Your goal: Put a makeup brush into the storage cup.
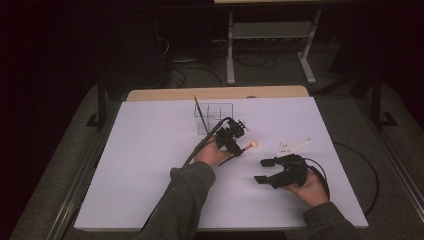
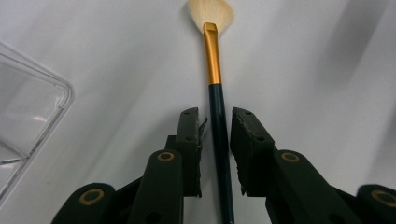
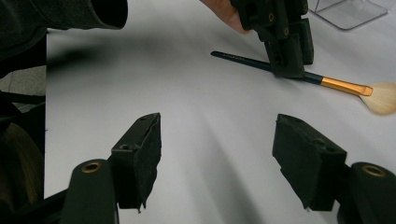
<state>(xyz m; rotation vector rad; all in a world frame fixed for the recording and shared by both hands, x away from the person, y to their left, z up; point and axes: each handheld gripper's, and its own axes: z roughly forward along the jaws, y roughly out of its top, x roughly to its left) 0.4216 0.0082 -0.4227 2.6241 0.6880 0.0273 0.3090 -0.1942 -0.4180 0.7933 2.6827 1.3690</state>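
Note:
A makeup brush with a dark handle, gold ferrule and cream bristles lies flat on the white table, right of centre. My left gripper points down over it. In the left gripper view the handle runs straight up between the two pads of my left gripper; the jaws stand narrow around it with thin gaps on both sides. In the right gripper view the left gripper straddles the brush. My right gripper rests nearer the front, its jaws wide open with only bare table between them.
A clear plastic organizer stands behind the left gripper, with a thin dark brush leaning in it; its corner shows beside the left jaws. A white flat piece lies beyond the right gripper. Grey sleeves come in from the front edge.

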